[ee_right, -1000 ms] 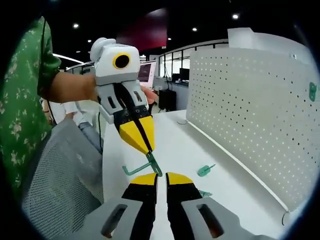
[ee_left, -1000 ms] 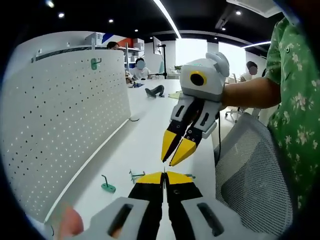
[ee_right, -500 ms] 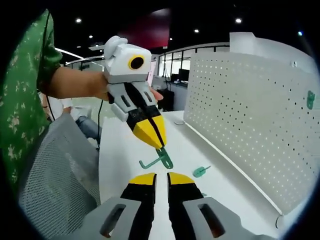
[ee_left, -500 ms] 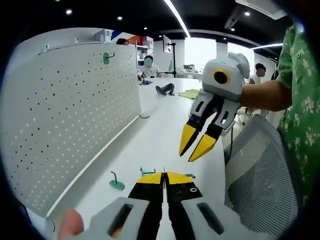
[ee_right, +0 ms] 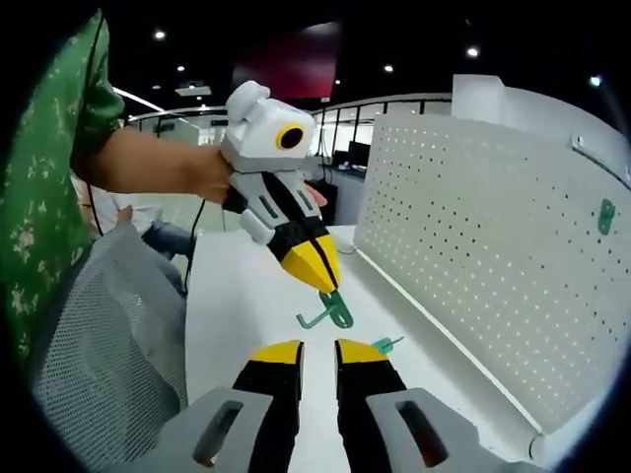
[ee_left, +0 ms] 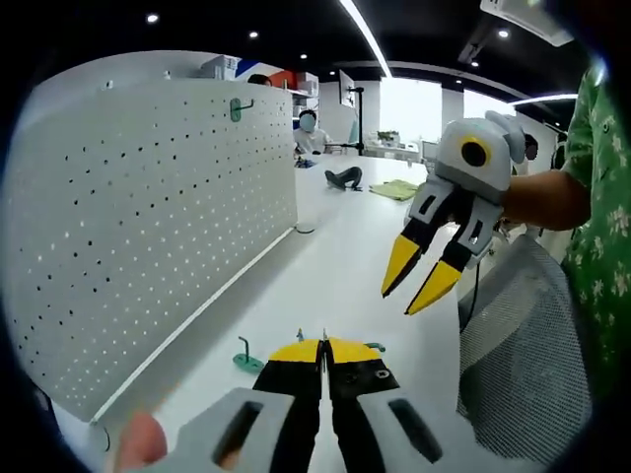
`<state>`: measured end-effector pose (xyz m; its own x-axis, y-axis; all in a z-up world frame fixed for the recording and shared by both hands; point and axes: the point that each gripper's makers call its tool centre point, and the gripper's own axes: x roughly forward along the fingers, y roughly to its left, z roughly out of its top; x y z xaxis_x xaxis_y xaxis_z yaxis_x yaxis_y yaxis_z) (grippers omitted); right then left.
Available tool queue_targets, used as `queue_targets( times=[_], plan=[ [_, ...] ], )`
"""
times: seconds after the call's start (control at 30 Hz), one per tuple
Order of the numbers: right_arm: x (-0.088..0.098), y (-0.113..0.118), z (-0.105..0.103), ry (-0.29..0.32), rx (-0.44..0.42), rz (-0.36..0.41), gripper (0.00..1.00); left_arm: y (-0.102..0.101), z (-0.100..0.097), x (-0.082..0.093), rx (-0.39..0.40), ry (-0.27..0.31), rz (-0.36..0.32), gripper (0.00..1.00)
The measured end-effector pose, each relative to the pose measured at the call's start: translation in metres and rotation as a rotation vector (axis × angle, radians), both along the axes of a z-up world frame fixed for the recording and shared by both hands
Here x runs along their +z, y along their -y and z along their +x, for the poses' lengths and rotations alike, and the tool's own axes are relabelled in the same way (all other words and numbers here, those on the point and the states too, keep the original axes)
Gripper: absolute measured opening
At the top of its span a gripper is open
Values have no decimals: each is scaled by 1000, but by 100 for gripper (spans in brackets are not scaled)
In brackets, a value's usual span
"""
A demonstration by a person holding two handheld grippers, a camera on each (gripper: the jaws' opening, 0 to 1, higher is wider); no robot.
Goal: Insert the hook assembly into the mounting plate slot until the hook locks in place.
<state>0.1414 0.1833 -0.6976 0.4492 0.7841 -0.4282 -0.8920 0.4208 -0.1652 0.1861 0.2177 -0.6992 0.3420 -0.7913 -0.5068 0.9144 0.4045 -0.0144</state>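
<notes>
Holding the left gripper (ee_left: 322, 347) clenched, I see the pegboard (ee_left: 148, 217) left of my jaws. Right gripper view: right gripper (ee_right: 317, 347) released; the green hook (ee_right: 329, 310) hangs just ahead in the left gripper's jaws; I should align squarely before pushing.

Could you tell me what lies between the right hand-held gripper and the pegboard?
In the left gripper view, only bare white table lies between the right hand-held gripper and the pegboard.

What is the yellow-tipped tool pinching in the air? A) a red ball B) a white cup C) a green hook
C: in the right gripper view the left tool has its tips shut on a green hook, held above the white table.
</notes>
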Motion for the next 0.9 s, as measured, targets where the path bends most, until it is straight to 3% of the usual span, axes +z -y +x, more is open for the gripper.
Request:
queue_targets(
  times=[0.37, 0.77, 0.9],
  plan=[
    [4, 0, 5, 74, -14, -35, 16, -1, 8, -3, 24, -12, 7, 1],
    [5, -1, 6, 146, -13, -90, 32, -1, 13, -7, 45, -39, 6, 1],
    [5, -1, 9, 227, -13, -147, 34, 0, 14, -7, 56, -57, 0, 1]
  ],
)
